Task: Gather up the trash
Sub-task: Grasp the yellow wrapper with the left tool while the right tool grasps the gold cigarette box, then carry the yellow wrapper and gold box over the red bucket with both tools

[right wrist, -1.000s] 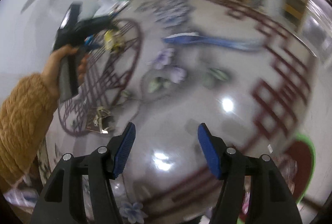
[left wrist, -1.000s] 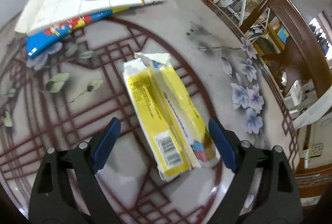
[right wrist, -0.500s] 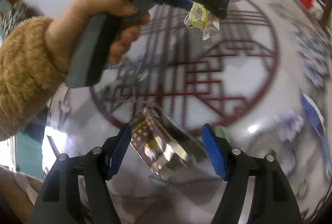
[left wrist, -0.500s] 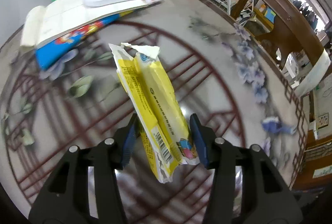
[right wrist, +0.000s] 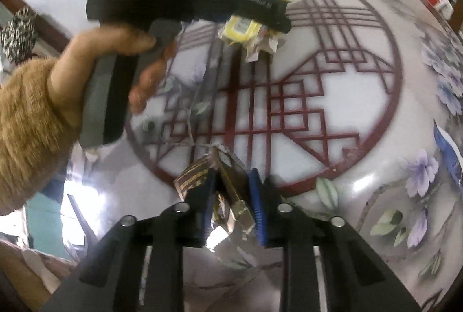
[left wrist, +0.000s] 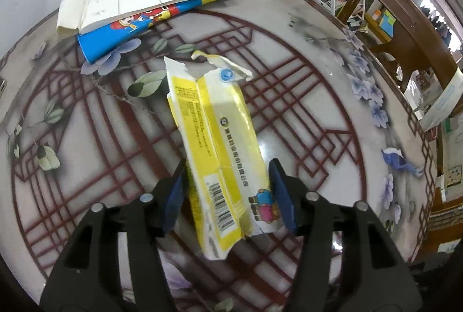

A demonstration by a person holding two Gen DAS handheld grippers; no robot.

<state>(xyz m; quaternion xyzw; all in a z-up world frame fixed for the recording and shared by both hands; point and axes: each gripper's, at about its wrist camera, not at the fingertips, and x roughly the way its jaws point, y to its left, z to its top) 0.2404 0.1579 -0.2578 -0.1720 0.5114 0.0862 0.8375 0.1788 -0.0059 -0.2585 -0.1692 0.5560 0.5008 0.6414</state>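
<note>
Left wrist view: the left gripper (left wrist: 227, 192) is clamped on the yellow wrapper (left wrist: 215, 144), lifted off the patterned table (left wrist: 318, 86) — its long axis runs straight ahead from the tongs, torn end farthest. A barcode shows; the print is unreadable. The right gripper (right wrist: 230, 205) pinches a gold foil wrapper (right wrist: 228, 184) — crumpled, at the table's near edge.

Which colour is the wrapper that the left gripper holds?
Yellow and white wrapper, clearest in the left wrist view.
</note>
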